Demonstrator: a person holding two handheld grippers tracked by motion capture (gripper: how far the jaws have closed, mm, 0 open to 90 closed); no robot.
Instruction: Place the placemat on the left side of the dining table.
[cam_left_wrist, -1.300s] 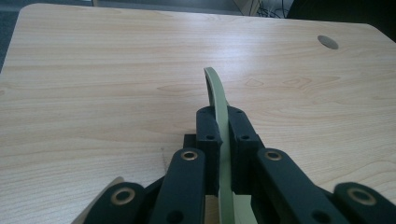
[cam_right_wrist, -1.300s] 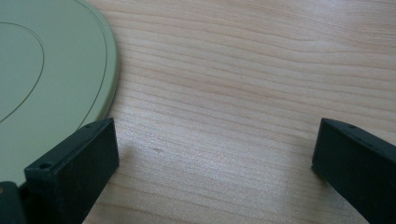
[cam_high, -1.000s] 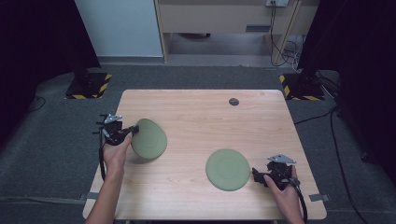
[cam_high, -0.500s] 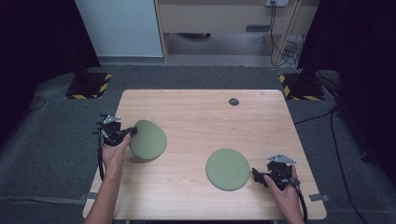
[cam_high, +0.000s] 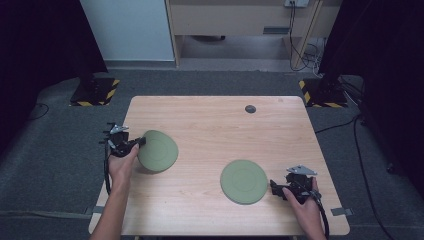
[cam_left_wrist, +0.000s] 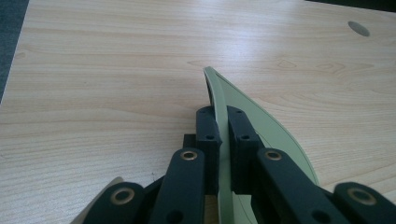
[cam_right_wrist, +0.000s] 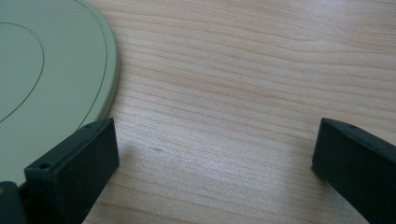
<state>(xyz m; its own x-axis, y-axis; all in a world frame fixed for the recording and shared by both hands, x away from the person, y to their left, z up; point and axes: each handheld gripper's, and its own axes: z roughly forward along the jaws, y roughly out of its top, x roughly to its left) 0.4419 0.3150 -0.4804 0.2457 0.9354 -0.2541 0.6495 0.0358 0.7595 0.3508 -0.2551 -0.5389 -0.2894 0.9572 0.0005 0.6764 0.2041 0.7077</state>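
Two flat green plates are on the wooden table (cam_high: 210, 125). My left gripper (cam_high: 139, 144) is shut on the rim of the left green plate (cam_high: 159, 150), which is tilted up off the table; in the left gripper view the plate's edge (cam_left_wrist: 219, 100) runs between the jaws of my left gripper (cam_left_wrist: 222, 140). The second green plate (cam_high: 244, 181) lies flat at the front right. My right gripper (cam_high: 274, 187) sits just right of it, open, its jaws wide apart over bare wood in the right gripper view (cam_right_wrist: 210, 154), with the plate's rim (cam_right_wrist: 56, 70) beside the left jaw.
A small dark round disc (cam_high: 250, 108) sits in the table near the far edge. Beyond the table stand a white panel (cam_high: 127, 30), a wooden cabinet (cam_high: 240, 20), cables and black stands on yellow-striped bases (cam_high: 95, 92).
The left plate has shifted slightly in the left gripper's hold, tilted a little more. The right gripper and its plate have not moved.
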